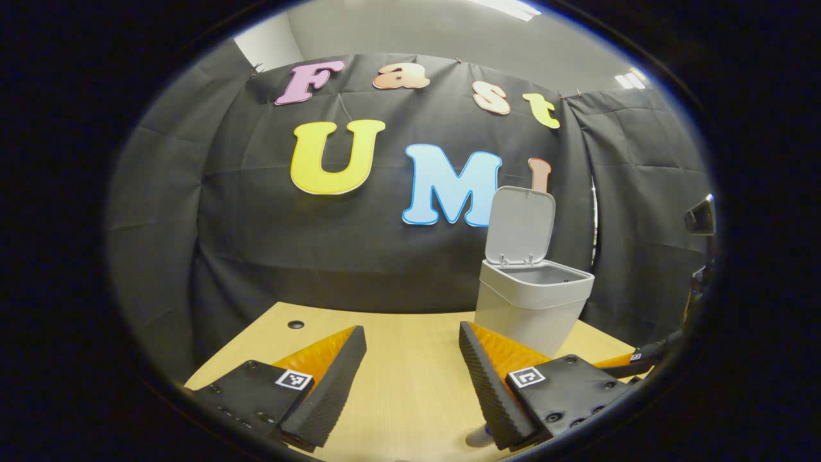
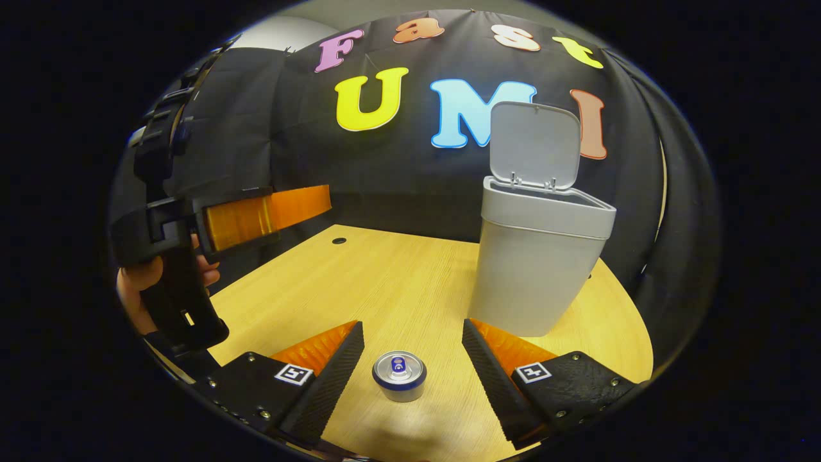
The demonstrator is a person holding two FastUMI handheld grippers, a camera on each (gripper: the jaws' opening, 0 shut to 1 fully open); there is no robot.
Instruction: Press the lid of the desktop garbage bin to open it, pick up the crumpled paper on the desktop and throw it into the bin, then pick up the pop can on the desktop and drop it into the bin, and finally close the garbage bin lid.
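One pop can (image 2: 399,375) between spread right gripper (image 2: 410,366); left gripper (image 1: 410,369) spread; one bin (image 2: 539,256) open

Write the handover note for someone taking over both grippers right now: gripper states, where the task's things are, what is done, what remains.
Left gripper: open, holding nothing, above the desktop in front of the bin.
Right gripper: open, fingers on either side of the pop can, not touching it.
Pop can: upright on the desktop.
Garbage bin: at the back right of the desktop, lid standing up, open.
Crumpled paper: not seen on the desktop; probably already in the bin, though its inside is hidden.
Done: lid opened.
Left: grasp the can, drop it in the bin, close the lid.
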